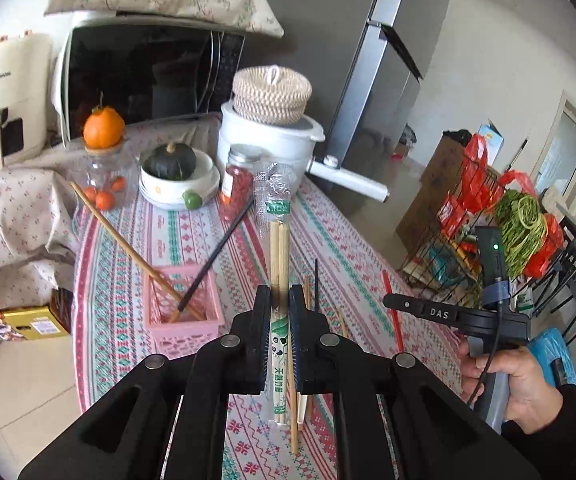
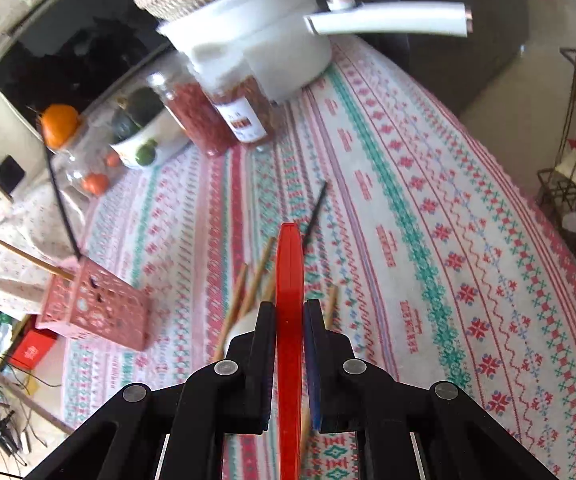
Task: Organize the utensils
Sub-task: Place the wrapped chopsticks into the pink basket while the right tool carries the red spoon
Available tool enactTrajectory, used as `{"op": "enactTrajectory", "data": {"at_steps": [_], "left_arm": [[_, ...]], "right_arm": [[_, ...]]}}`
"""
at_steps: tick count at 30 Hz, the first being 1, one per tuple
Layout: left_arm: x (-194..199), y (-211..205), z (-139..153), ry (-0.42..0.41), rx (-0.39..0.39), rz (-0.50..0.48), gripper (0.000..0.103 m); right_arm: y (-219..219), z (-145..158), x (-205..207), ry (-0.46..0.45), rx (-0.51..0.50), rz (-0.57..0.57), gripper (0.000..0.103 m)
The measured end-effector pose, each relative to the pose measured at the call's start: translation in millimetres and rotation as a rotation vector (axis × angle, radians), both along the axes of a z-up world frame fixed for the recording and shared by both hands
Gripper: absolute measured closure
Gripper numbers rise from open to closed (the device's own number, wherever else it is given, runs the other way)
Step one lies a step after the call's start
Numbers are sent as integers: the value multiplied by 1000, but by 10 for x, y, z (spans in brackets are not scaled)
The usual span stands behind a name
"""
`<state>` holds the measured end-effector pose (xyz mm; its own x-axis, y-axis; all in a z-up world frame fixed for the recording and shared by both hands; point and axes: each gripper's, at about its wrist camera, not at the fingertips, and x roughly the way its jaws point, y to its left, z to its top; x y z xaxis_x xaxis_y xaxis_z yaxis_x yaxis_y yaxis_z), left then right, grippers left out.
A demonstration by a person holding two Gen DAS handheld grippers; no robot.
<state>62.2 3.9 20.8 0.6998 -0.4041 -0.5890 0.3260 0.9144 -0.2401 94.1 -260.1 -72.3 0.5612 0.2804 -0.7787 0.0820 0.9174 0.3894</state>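
Patterned tablecloth, left tongs clamping wrapped chopsticks, right tongs pinching red utensil.

My left gripper pinches wooden chopsticks, glossy plastic sleeve; beside them perforated pink plastic basket, woven cloth beneath.

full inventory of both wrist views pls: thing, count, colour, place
wrapped bamboo chopsticks in plastic sleeve: 1 pair, tan, in left tool
red plastic utensil: 1, in right tool
pink perforated plastic basket: 1, table left edge; holds one wooden and one black chopstick
loose wooden chopsticks: several, tan, on cloth
black chopstick on the cloth: 1
white saucepan: 1, woven lid on top
red-filled jars: 2
orange: 1, atop glass jar
green squash: 1, in white bowl
microwave: 1, black door
left tool: shut
right tool: shut
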Motion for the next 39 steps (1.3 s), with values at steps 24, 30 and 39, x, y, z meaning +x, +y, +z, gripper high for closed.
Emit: {"op": "enactTrajectory", "data": {"at_steps": [24,30,39], "left_arm": [[511,267,-258,-249,69,312,94],[654,345,-420,-75,67,333,84],[389,535,-336,11,22,336,32]], "right_arm": [[307,462,-135,-218,-60,77,91],[379,531,-113,-248,-43,76,91],[685,800,-71,-378,41,60,91]]}}
